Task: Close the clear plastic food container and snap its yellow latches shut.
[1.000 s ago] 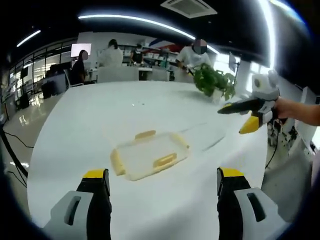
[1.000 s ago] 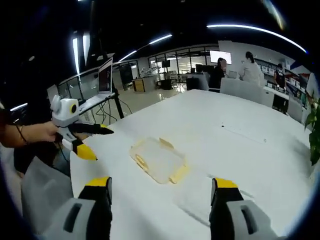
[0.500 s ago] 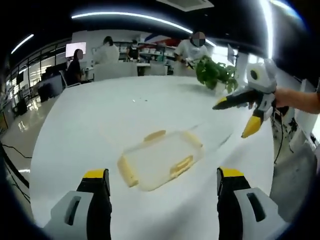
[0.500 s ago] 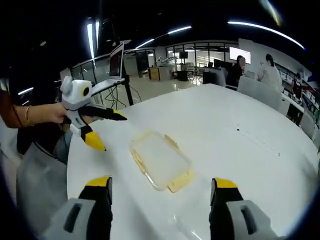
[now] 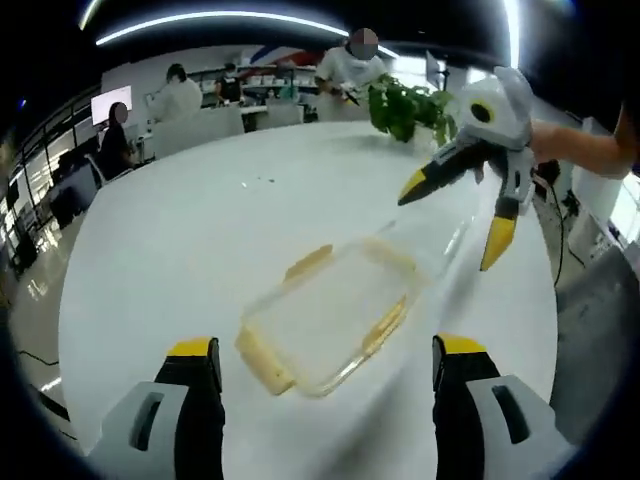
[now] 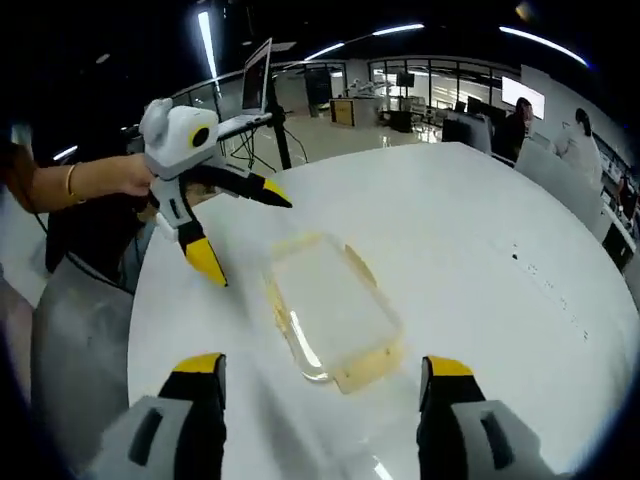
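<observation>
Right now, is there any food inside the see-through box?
Empty. The clear container shows the white table straight through it in both views, with nothing lying inside.

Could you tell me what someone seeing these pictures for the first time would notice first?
Probably the clear plastic food container with its yellow latches, lying on the big white table. Next, both claws hang open above it: the right claw over its far end in the left gripper view, the left claw beside it in the right gripper view. A green plant stands at the table's far edge.
</observation>
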Action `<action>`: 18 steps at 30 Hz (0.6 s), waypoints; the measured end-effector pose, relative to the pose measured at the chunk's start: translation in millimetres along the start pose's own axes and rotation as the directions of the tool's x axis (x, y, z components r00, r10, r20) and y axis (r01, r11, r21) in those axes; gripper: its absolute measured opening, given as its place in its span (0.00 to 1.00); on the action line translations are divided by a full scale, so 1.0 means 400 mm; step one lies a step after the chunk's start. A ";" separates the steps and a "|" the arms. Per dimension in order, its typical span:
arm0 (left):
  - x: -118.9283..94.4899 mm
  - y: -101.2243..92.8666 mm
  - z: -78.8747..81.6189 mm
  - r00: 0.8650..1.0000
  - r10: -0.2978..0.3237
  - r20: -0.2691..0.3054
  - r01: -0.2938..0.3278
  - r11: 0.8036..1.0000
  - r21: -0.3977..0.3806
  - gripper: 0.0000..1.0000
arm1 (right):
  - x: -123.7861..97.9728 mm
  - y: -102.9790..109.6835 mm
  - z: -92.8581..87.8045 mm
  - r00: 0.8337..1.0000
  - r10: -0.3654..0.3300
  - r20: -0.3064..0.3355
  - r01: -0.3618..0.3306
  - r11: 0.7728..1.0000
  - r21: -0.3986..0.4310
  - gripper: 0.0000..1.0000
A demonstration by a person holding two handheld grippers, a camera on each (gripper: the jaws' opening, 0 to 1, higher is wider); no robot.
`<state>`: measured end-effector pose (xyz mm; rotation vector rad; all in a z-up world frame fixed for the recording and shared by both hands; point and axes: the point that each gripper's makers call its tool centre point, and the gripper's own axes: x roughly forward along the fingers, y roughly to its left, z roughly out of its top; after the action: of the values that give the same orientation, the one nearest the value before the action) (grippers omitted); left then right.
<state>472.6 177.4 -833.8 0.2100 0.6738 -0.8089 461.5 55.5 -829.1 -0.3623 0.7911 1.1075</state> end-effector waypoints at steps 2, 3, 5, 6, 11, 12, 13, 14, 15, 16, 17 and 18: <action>0.011 0.009 -0.008 1.000 -0.011 -0.019 0.011 1.000 0.014 0.86 | 0.013 -0.003 0.001 1.000 0.008 -0.020 -0.008 1.000 -0.017 0.79; 0.014 0.014 -0.013 0.999 -0.014 -0.029 0.015 1.000 0.020 0.86 | 0.021 -0.007 -0.002 0.999 0.008 -0.036 -0.009 1.000 -0.025 0.79; 0.020 0.022 -0.024 0.998 -0.024 -0.053 0.027 0.999 0.043 0.85 | 0.029 -0.013 -0.009 0.998 0.004 -0.062 -0.006 1.000 -0.024 0.79; 0.021 0.025 -0.027 0.998 -0.024 -0.057 0.027 0.998 0.050 0.84 | 0.032 -0.010 -0.019 0.996 0.007 -0.092 -0.009 1.000 -0.019 0.79; 0.030 0.047 -0.047 0.996 -0.037 -0.081 0.040 0.998 0.040 0.84 | 0.058 -0.007 -0.020 0.993 0.033 -0.110 -0.038 0.998 -0.047 0.79; 0.032 0.049 -0.048 0.996 -0.039 -0.084 0.042 0.998 0.040 0.84 | 0.062 -0.008 -0.022 0.993 0.032 -0.115 -0.038 0.998 -0.055 0.79; 0.033 0.052 -0.050 0.995 -0.040 -0.088 0.044 0.998 0.041 0.84 | 0.065 -0.011 -0.024 0.992 0.030 -0.123 -0.038 0.997 -0.062 0.79; 0.034 0.056 -0.052 0.995 -0.042 -0.093 0.046 0.998 0.042 0.84 | 0.071 -0.013 -0.027 0.990 0.029 -0.138 -0.039 0.997 -0.070 0.79; 0.035 0.060 -0.053 0.994 -0.045 -0.096 0.049 0.998 0.044 0.84 | 0.075 -0.015 -0.029 0.989 0.029 -0.145 -0.040 0.996 -0.074 0.79; 0.037 0.063 -0.054 0.994 -0.046 -0.097 0.051 0.998 0.044 0.84 | 0.080 -0.017 -0.031 0.987 0.030 -0.155 -0.043 0.996 -0.078 0.79; 0.038 0.066 -0.056 0.994 -0.048 -0.100 0.053 0.998 0.044 0.84 | 0.084 -0.017 -0.032 0.987 0.032 -0.158 -0.045 0.996 -0.078 0.79; 0.041 0.072 -0.059 0.994 -0.050 -0.102 0.055 0.998 0.044 0.84 | 0.089 -0.018 -0.034 0.986 0.036 -0.165 -0.049 0.996 -0.075 0.79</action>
<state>490.6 196.9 -864.5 0.2782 0.7582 -0.8695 470.5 67.3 -864.8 -0.5093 0.9048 1.1615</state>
